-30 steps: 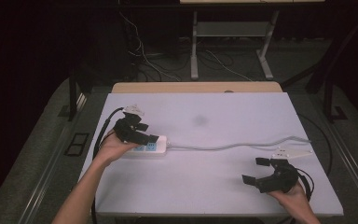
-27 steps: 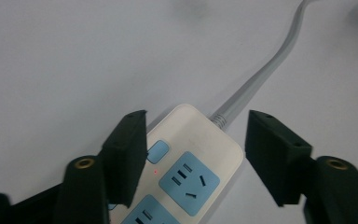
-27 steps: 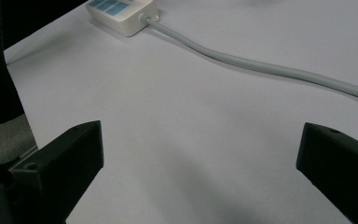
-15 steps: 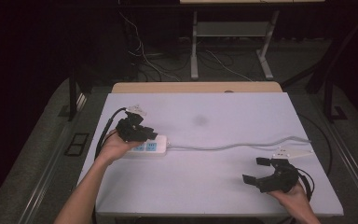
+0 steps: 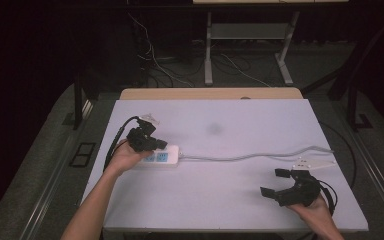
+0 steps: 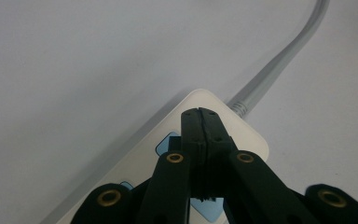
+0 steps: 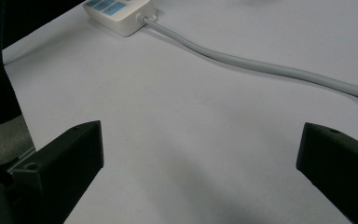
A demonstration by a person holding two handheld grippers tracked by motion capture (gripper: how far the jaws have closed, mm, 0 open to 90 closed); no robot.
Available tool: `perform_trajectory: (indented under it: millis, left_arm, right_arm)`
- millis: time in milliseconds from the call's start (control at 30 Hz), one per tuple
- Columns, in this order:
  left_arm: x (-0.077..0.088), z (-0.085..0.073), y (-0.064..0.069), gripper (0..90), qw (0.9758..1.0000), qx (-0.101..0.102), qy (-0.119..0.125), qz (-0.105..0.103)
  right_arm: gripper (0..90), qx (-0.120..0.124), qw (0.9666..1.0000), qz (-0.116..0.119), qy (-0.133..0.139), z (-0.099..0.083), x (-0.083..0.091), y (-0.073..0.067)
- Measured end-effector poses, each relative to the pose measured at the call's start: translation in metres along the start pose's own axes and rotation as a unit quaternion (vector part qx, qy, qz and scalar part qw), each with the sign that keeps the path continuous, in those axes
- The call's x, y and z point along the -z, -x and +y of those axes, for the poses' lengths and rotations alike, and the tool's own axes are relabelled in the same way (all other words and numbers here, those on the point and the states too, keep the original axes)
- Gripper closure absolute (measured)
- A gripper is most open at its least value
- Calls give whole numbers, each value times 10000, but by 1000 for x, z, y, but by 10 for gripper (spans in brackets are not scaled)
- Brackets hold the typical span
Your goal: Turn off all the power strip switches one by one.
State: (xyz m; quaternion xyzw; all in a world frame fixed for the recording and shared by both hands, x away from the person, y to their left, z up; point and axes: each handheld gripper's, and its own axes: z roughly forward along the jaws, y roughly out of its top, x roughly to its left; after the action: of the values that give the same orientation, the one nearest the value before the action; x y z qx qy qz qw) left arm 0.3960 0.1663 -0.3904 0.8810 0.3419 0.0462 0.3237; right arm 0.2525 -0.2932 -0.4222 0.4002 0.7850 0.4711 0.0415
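A white power strip [image 5: 166,156] with blue sockets lies on the left half of the white table [image 5: 215,205]. Its grey cable [image 5: 250,156] runs right toward the table's edge. My left gripper [image 5: 148,142] hovers over the strip's left end, held in a hand. In the left gripper view its jaws [image 6: 200,116] are pressed together with nothing between them, tips above the strip [image 6: 249,137] near the cable [image 6: 279,60] end. My right gripper [image 5: 273,183] rests near the front right, jaws wide apart [image 7: 205,154] and empty. It faces the strip [image 7: 121,16] and cable [image 7: 261,65].
A black cable [image 5: 117,137] trails from the left gripper off the table's left side. A wooden edge [image 5: 210,93] borders the far side. Behind it, metal legs [image 5: 208,55] and loose wires [image 5: 155,60] lie on the dark floor.
The left gripper has shifted slightly over the power strip's left end. The right gripper has stayed in place, still open.
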Motion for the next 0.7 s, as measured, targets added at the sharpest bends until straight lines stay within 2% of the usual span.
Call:
perform_trajectory:
  millis: [400,700]
  left_arm:
    - [-11,-2,-7,889,9998,62,-188,86]
    - [-17,-2,-8,889,9997,57,-185,116]
  right_arm:
    - [2,19,10000,-3,-17,-1,0,0]
    - [2,23,10000,-4,-15,-1,0,0]
